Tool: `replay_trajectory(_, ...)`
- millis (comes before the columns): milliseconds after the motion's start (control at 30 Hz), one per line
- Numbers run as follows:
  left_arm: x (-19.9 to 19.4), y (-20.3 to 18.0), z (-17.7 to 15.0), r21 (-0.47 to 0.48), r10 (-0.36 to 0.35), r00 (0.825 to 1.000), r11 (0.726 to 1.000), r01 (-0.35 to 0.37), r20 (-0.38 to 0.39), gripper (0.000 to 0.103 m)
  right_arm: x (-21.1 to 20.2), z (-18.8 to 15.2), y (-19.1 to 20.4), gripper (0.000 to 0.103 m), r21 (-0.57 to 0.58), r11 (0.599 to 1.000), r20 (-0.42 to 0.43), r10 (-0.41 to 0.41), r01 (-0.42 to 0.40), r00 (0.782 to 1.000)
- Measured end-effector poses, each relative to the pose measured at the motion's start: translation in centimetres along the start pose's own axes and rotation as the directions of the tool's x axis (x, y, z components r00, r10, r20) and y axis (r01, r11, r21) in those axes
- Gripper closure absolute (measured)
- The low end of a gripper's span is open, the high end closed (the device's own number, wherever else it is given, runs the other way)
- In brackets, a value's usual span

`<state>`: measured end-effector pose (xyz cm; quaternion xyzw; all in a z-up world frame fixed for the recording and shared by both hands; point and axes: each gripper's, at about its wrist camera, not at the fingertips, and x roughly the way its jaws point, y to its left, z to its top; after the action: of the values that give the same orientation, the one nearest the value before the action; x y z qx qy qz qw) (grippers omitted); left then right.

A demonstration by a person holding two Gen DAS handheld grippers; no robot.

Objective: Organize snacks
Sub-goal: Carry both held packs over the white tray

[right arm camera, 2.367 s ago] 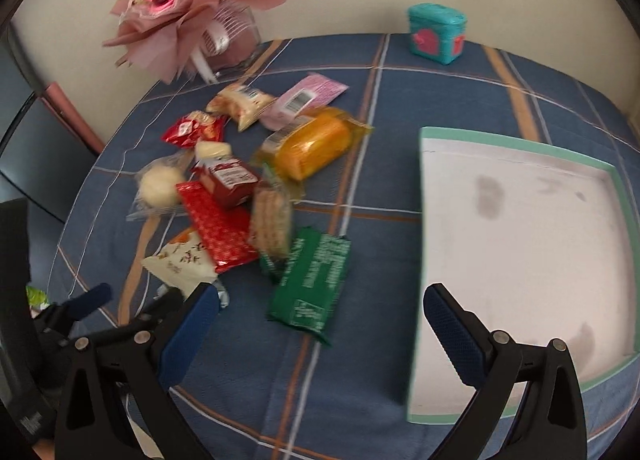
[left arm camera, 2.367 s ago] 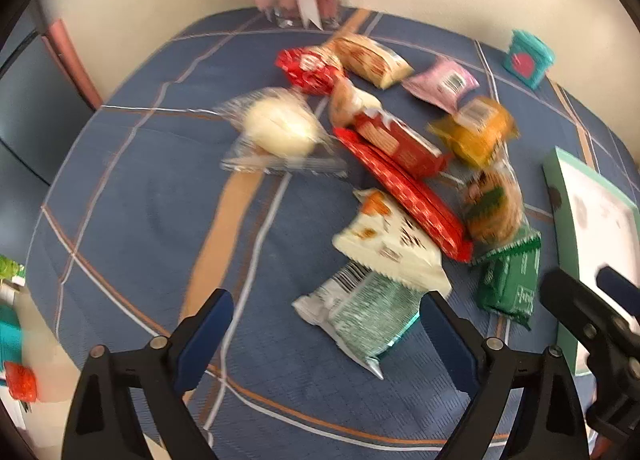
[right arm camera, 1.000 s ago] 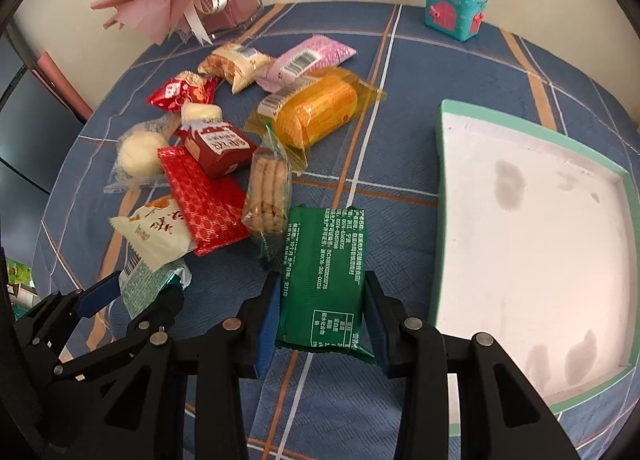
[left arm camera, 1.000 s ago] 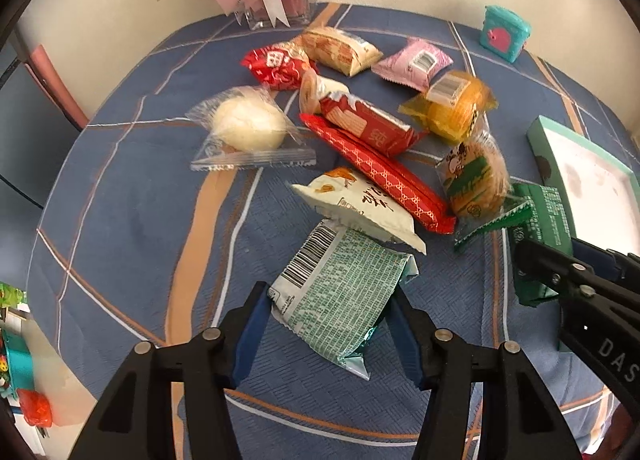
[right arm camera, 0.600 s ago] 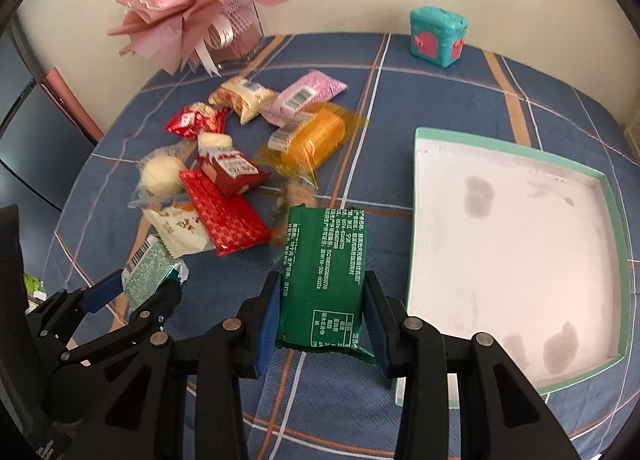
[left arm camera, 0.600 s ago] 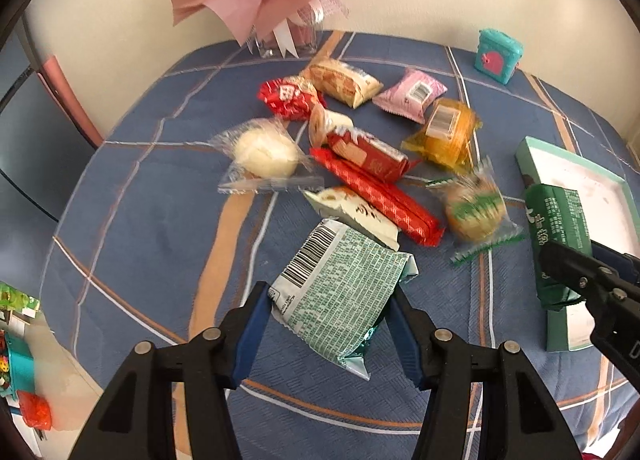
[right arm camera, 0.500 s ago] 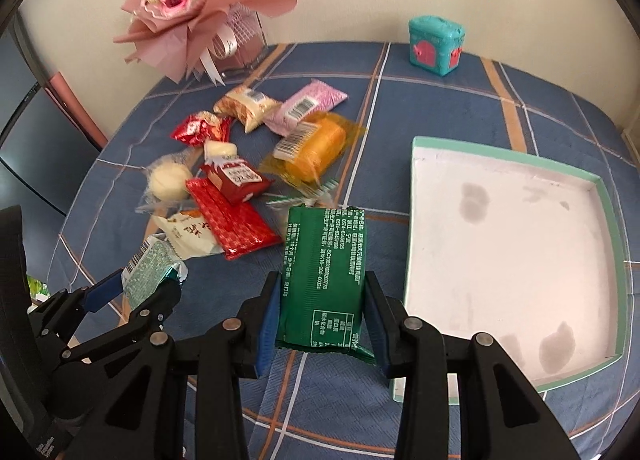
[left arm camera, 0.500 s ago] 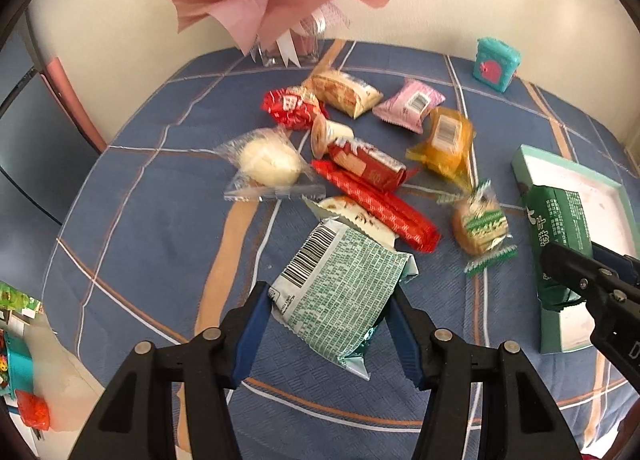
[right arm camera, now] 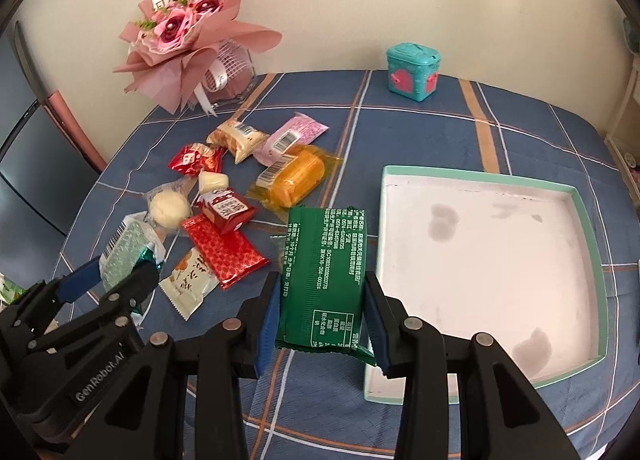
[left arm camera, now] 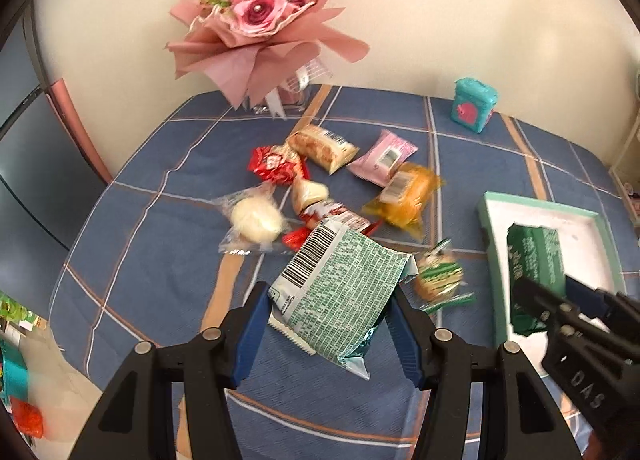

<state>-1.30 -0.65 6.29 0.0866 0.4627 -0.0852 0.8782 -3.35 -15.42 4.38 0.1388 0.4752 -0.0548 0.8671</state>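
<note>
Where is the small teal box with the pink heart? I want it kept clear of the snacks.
In the right wrist view the small teal box stands at the table's far edge near the wall, beyond the white tray.

— How do your two views look for light?

— You get even, soft daylight in both, bright enough for colour. The wall point(left arm camera: 440, 20) is evenly lit, and shadows under the snacks are faint.

— Any blur?

— In your left view the orange packet point(left arm camera: 408, 196) and the round green-striped snack point(left arm camera: 438, 280) are smeared. Your right view is sharp: print on the green packet point(right arm camera: 324, 260) reads cleanly.

— Distortion?

— The fisheye bows the desk point(right arm camera: 500, 132) edges, and black corners ring both frames.
</note>
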Motion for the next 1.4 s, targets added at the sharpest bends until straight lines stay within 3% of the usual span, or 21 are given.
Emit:
replay_trajectory(333,-0.1,-5.7,2.8,0.054,-0.073,0.997,0.996,0.072,0.004,0.042,0.4,0.4,-5.4,0.062,0.121,0.989,-0.012,-0.088,0.089,0.996)
replay_trajectory(733,1.8,-16.2,5.1,0.146,-0.216,0.976,0.966,0.215,-0.006,0.042,0.4,0.3,-15.0,0.062,0.324,0.914,-0.044,-0.244,0.245,0.969)
replay_trajectory(1000,5.4,-20.2,5.2,0.194,-0.224,0.974,0.954,0.226,-0.036,0.042,2.2,0.7,-18.9,0.062,0.39,0.875,-0.065,-0.283,0.285,0.957)
replay_trajectory(1400,10.3,-21.9,5.3,0.205,-0.212,0.973,0.952,0.227,-0.092,0.042,6.2,1.1,-21.8,0.062,0.407,0.859,-0.116,-0.288,0.31,0.951)
